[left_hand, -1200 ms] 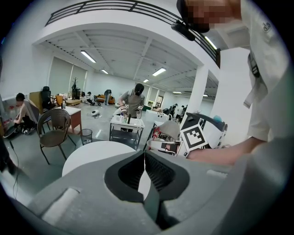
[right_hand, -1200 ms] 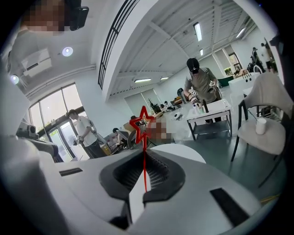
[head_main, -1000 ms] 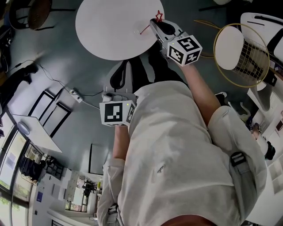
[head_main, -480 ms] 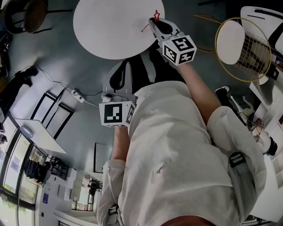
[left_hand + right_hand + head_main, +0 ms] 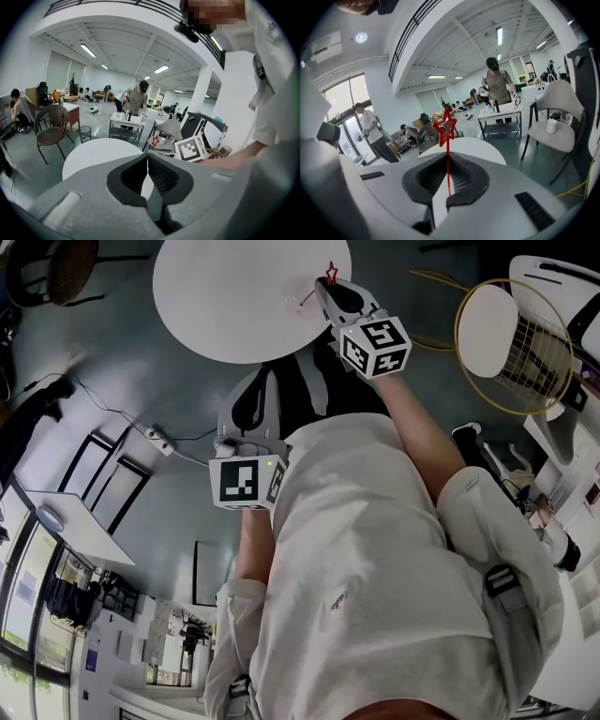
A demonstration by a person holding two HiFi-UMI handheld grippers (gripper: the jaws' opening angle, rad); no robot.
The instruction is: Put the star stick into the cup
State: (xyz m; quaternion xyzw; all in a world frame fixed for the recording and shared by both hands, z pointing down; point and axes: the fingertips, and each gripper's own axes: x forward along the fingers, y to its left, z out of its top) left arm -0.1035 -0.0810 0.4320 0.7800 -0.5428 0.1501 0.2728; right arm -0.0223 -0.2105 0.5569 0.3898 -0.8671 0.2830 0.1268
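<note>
The star stick point(image 5: 447, 127) is a thin red rod with an outlined red star on top. My right gripper point(image 5: 448, 160) is shut on its rod, and the star stands out beyond the jaw tips. In the head view the right gripper point(image 5: 324, 287) is at the near right edge of the round white table point(image 5: 234, 296), with the star point(image 5: 330, 276) over the tabletop. A white cup point(image 5: 552, 125) stands on a chair seat to the right. My left gripper point(image 5: 146, 157) is shut on nothing, and it hangs low by the person's body point(image 5: 227, 441).
A wire-backed chair with a round white seat point(image 5: 487, 329) stands right of the table. The chair with the cup point(image 5: 555, 133) is near it. Several people point(image 5: 499, 82), desks and trolleys fill the room beyond. A cable and power strip point(image 5: 157, 439) lie on the floor at left.
My right gripper has crept slightly up and left with the star stick, still at the table's edge. The left gripper has stayed in place.
</note>
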